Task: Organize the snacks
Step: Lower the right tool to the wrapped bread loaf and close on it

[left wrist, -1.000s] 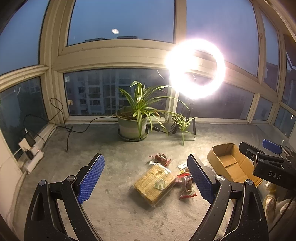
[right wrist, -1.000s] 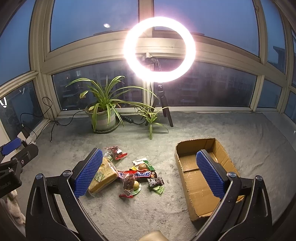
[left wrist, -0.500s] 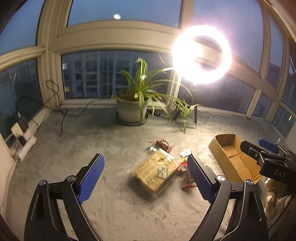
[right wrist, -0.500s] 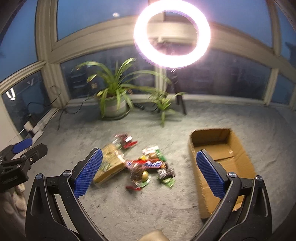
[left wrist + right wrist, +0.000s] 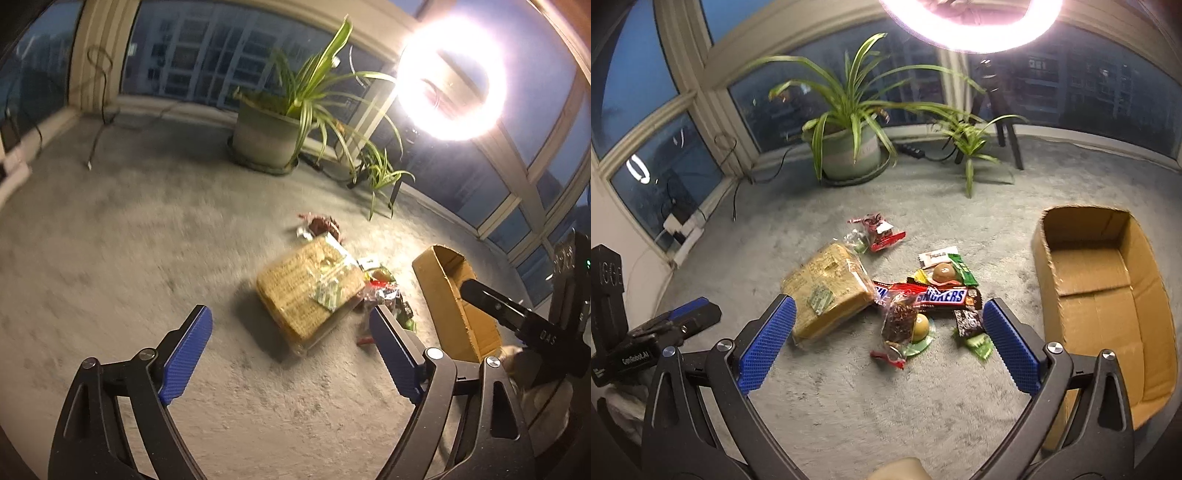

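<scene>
Right wrist view: right tool [image 5: 886, 339] held above the carpet [image 5: 849, 413], its blue pads wide apart with nothing between them.
Left wrist view: left tool [image 5: 291, 352] likewise spread wide and holding nothing.
Snack pile: on the carpet, left of the cardboard box [image 5: 1108, 295] and apart from it.
Yellow packet [image 5: 823, 291]: largest item, at the left edge of the pile; also seen ahead of the left tool [image 5: 306, 291].
Snickers bar [image 5: 934, 295]: middle of the pile, just right of the yellow packet.
Red wrapper [image 5: 879, 232]: farthest back, a little apart from the rest.
Cardboard box: open top, nothing visible inside.
Potted plant [image 5: 849, 147]: by the window, behind the snacks.
Ring light [image 5: 450, 79]: lit, right of the plant.
</scene>
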Action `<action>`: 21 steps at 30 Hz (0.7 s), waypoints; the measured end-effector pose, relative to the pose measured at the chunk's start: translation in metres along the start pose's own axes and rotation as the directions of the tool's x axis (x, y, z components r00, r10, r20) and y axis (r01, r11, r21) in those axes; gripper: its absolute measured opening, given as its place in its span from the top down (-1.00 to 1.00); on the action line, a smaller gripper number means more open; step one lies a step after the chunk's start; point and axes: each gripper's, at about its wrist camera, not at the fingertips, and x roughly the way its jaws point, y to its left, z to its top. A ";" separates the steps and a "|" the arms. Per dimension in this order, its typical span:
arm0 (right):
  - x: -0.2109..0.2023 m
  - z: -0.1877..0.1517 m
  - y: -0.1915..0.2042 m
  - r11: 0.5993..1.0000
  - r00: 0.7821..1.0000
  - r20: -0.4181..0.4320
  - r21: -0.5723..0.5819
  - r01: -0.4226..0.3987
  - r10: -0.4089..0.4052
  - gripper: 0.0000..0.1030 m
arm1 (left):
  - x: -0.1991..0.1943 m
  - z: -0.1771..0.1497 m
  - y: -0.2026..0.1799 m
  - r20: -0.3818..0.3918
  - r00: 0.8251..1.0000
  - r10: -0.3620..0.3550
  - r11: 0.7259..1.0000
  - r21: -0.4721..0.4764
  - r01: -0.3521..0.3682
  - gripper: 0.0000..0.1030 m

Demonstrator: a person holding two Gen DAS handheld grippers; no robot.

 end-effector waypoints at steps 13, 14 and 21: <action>0.075 0.026 0.015 0.986 0.976 -0.177 -0.087 -0.141 0.123 -0.72 | 0.048 -0.009 0.005 -0.087 0.992 -0.090 0.992 -0.099 0.082 -0.45; 0.080 0.026 0.016 0.985 0.973 -0.190 -0.090 -0.150 0.130 -0.72 | 0.051 -0.009 0.004 -0.092 0.992 -0.088 0.992 -0.099 0.079 -0.44; 0.112 0.029 0.030 0.970 0.946 -0.272 -0.116 -0.216 0.178 -0.45 | 0.061 -0.010 0.009 -0.105 0.991 -0.084 0.990 -0.120 0.071 -0.30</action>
